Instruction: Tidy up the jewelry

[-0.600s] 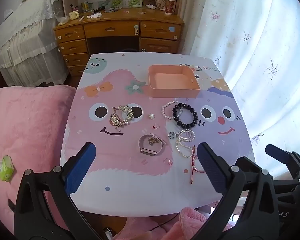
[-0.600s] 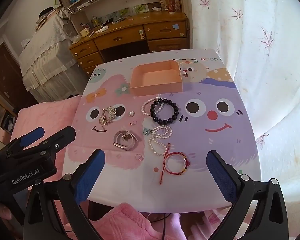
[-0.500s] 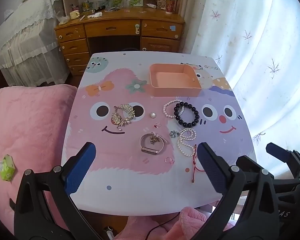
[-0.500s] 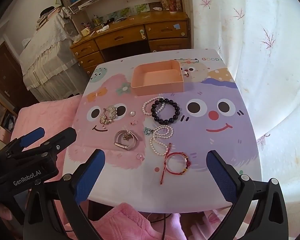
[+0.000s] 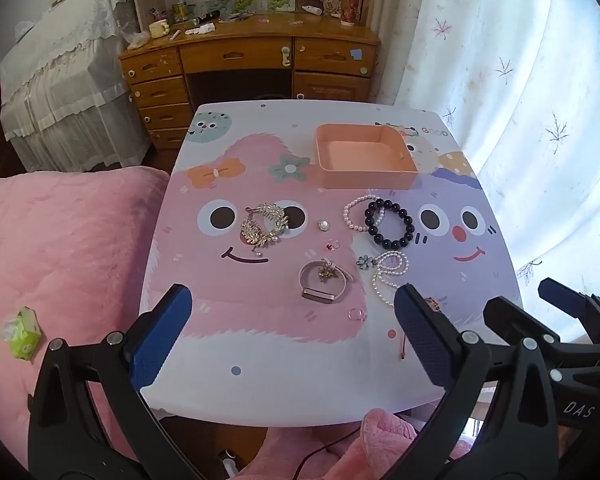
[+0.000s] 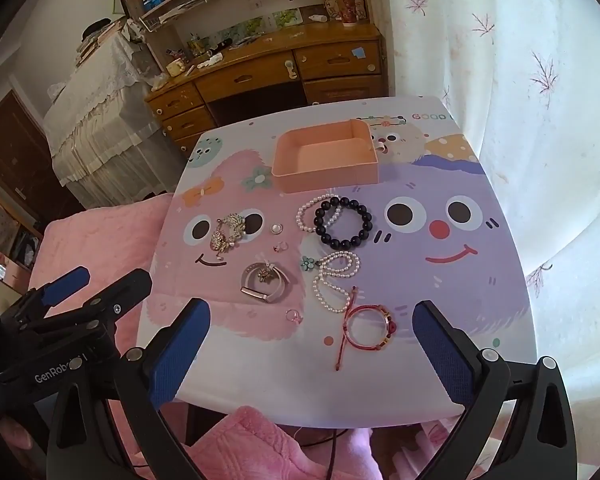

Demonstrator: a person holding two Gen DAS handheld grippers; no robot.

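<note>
An empty peach tray stands on the far half of a cartoon-print table. Before it lie a black bead bracelet, a small pearl bracelet, a gold leaf bracelet, a pearl button, a grey band bracelet, a pearl strand with a flower, small rings and a red cord bracelet. My left gripper is open above the table's near edge. My right gripper is open, with the red cord bracelet between its fingers in view.
A pink blanket with a green packet lies left of the table. A wooden desk stands behind it, a bed at far left, a white curtain on the right.
Both grippers have shifted slightly toward the table; the jewelry sits a little nearer in both views. Nothing on the table has moved.
</note>
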